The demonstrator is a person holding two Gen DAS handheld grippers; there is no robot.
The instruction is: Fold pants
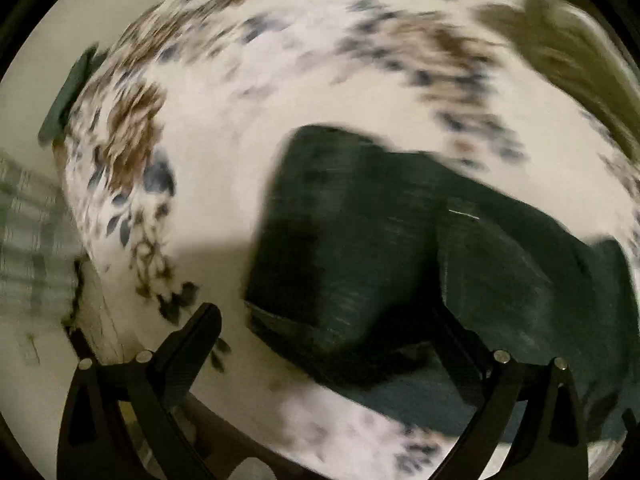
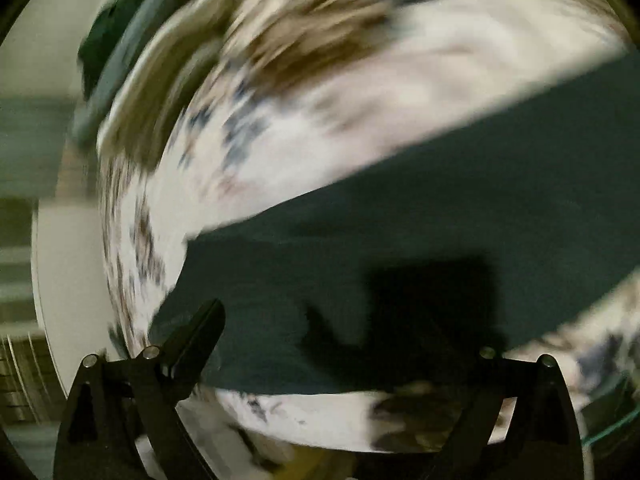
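Observation:
Dark green pants (image 1: 380, 248) lie on a white sheet with a brown and blue leaf print (image 1: 248, 92). In the left wrist view a folded, doubled end of the pants sits just ahead of my left gripper (image 1: 324, 320), whose jaws stand wide apart with nothing between them. In the right wrist view a long flat stretch of the pants (image 2: 440, 216) runs from lower left to upper right. My right gripper (image 2: 340, 320) hangs over it, jaws wide apart, casting a dark shadow on the cloth. Both views are blurred by motion.
The printed sheet (image 2: 320, 92) covers a bed that fills both views. A dark green object (image 2: 116, 36) lies at the bed's far left edge. A pale wall and a checked cloth (image 1: 28, 240) show at the left.

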